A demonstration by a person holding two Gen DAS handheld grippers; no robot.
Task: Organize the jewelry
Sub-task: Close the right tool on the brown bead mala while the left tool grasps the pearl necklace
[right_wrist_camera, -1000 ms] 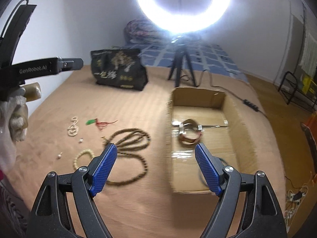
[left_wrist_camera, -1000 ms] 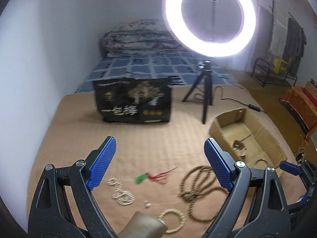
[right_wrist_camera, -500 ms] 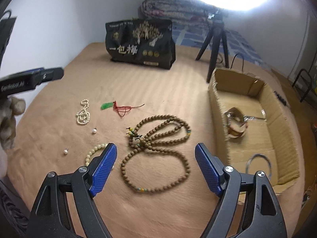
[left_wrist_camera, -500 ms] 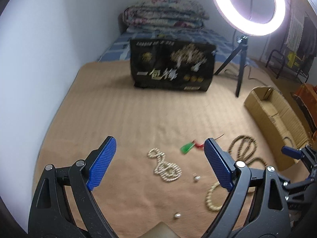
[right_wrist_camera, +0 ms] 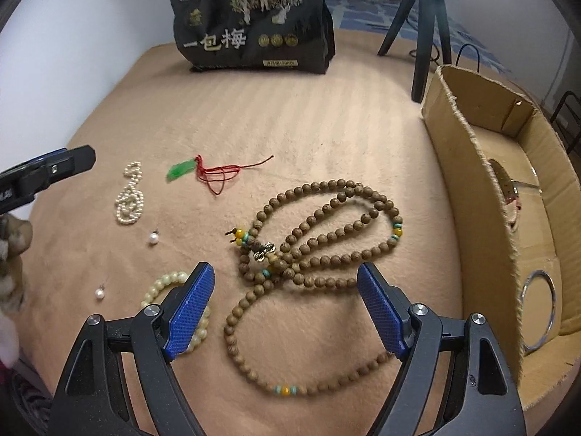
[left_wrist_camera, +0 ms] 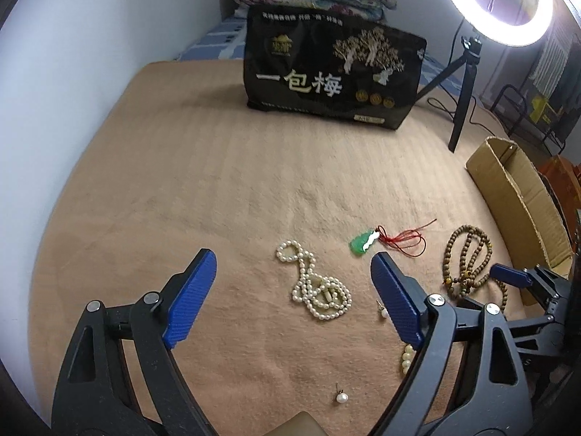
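Tan blanket [left_wrist_camera: 218,181] covers the bed, and the jewelry lies spread on it. The left gripper [left_wrist_camera: 293,298] hangs over the blanket with its blue jaws wide, closing a little, and nothing is pinched between them. In the left wrist view the pearl necklace [left_wrist_camera: 316,287] lies in the gap between the jaws, not touched. A green pendant [left_wrist_camera: 361,243] on a red cord lies at about 1 o'clock from the pearls. One small pearl earring [left_wrist_camera: 341,398] lies at 6 o'clock from the pearls, and another [left_wrist_camera: 383,311] sits just beside the right blue pad.

The right gripper [right_wrist_camera: 285,309] is open too and holds nothing. Below it lies the long brown bead necklace [right_wrist_camera: 319,239], coiled in loops, with some yellow and blue-green beads. Part of it lies between the two blue pads. A pale bead bracelet [right_wrist_camera: 165,283] lies at 9 o'clock from the brown beads, partly hidden behind the left pad.

At 3 o'clock from the brown beads stands a cardboard box [right_wrist_camera: 472,189]. Inside it are a silver bangle [right_wrist_camera: 537,309] and a brown band [right_wrist_camera: 506,181]. A black bag [right_wrist_camera: 254,21] with white writing stands at 12 o'clock, at the far side of the blanket. A tripod [right_wrist_camera: 421,36] stands near the box, and a bright ring light [left_wrist_camera: 494,3] shines above it.
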